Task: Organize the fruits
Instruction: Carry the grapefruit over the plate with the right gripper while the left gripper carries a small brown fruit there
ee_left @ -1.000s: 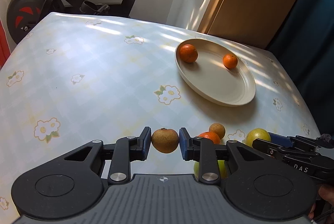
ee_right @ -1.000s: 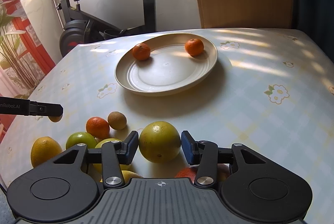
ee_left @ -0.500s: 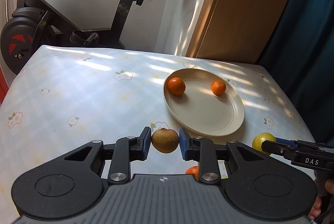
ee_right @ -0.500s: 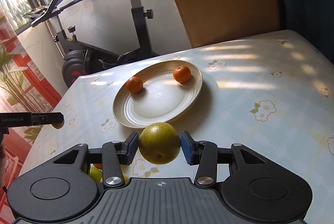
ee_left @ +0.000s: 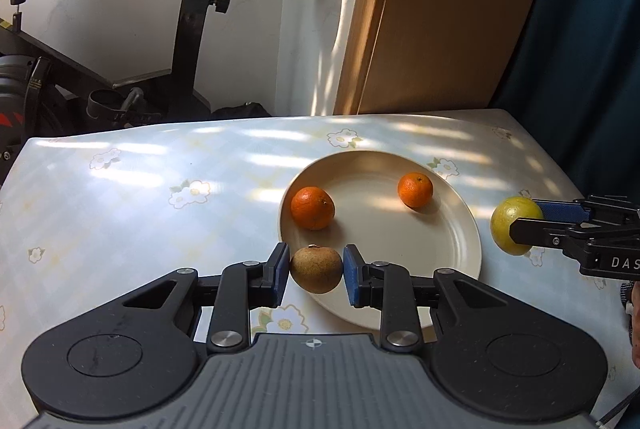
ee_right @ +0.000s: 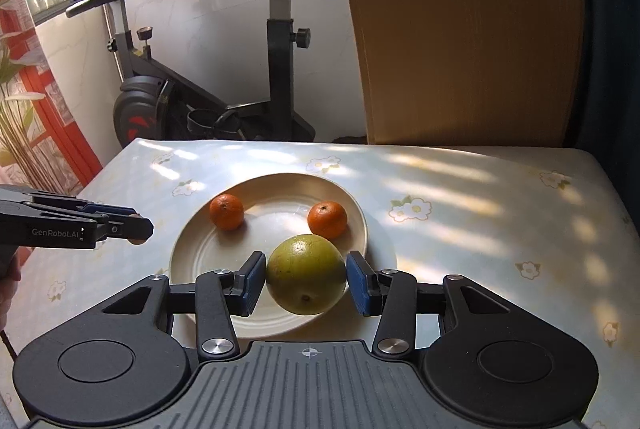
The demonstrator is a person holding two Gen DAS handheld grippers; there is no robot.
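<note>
**Two fruits carried toward the plate at once**

The left gripper (ee_left: 316, 269) is nearly closed, its blue pads clamped on a small round brown fruit (ee_left: 316, 269) held above the near rim of the shallow cream plate (ee_left: 460, 229). Its stem nub points up and slightly away; the body is almost spherical, with no clear long axis. The right gripper (ee_right: 306, 275) stands wider, pinching a large yellow-green citrus (ee_right: 306, 273), dimpled end facing the camera, over the plate's near side. Side grips across the middle likely allow a clean drop. Two small orange mandarins (ee_left: 313, 208) already sit on the plate, on the floral tablecloth (ee_left: 120, 209).
</note>
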